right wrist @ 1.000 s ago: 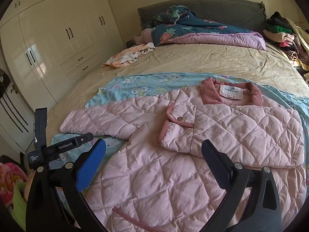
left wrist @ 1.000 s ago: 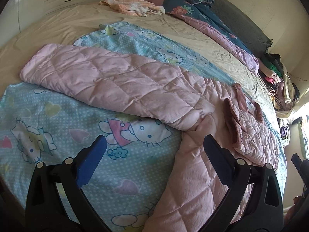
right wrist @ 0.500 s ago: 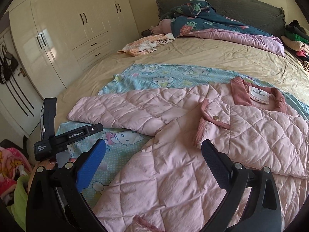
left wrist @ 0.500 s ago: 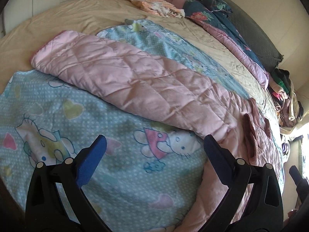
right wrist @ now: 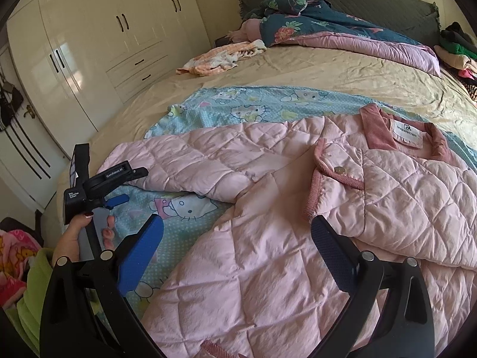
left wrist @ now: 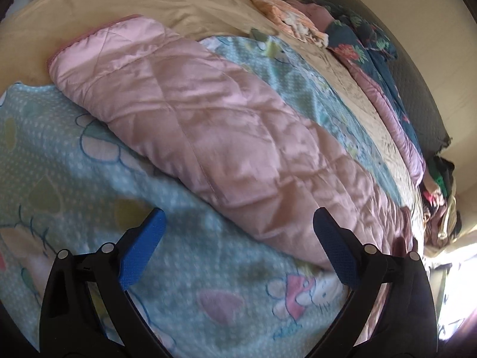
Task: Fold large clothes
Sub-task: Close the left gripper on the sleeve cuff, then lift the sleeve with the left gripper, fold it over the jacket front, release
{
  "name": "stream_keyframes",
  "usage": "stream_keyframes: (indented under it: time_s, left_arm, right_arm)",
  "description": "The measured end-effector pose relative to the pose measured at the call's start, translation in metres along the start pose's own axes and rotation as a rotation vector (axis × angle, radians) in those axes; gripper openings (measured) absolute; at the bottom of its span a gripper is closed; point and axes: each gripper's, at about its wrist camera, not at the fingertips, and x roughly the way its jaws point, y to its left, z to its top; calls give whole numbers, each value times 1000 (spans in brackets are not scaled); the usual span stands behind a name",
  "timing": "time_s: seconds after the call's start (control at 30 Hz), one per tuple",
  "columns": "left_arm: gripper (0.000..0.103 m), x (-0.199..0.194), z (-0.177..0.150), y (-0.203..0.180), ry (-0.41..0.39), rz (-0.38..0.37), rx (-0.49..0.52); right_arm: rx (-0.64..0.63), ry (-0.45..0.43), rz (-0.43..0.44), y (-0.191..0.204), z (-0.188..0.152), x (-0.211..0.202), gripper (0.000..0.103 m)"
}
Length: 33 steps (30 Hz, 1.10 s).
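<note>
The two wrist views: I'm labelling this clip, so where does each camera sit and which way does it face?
Left wrist: on the left gripper, low over the cartoon blanket, facing the jacket sleeve; only its open fingers show.
Right wrist: on the right gripper, above the pink quilted jacket, facing the headboard; the left hand shows.
Shared: sleeve, blanket, bed.

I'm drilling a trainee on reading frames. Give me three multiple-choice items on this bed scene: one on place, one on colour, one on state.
1. The pink quilted jacket lies on
A. the cartoon-cat sheet
B. the floor
C. a chair

2. The gripper pads are
A. red
B. blue
C. white

3. The left gripper is
A. shut on the sleeve
B. open
C. shut on the sheet

Answers:
A, the sheet shows under the jacket.
B, both pairs are blue.
B, its jaws stand wide apart, holding nothing.
</note>
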Motion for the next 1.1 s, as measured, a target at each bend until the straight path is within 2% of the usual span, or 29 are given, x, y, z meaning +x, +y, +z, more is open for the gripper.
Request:
stream_keyframes:
  time_s: [0.4,0.47,0.53,0.57,0.63,0.7,0.8,1.1]
  left_arm:
    - [89,16,46,26,-71,64,-126]
    - [79,16,51,28,-90,87,-142]
    - [55,13,56,31,-108,101,-157]
    - [48,12,58,33,-113,93,-169]
    - [24,3,61,37,-138,76,-189]
    - [16,-11,63,32,-176,50,-174]
    - [14,-40,62,12,-239,34,-113]
    - [12,-125,54,-73,-372,-102,87]
  right_arm:
    - [65,-11,-13,-28,-2,-4,99]
    - [72,-19,-15,-31,-2,-7,99]
    - [78,-27,-16,-33,-1,-11,99]
    - [79,-32,-17,-34,-1,-14,99]
    - [83,-42,-19,-37,-1,-19,99]
    - [89,-53,-20,-40,-1,-25,99]
    - [104,-73,-21,-45,-1,-35,99]
    - [158,-134,-12,-53,-9,-78,99]
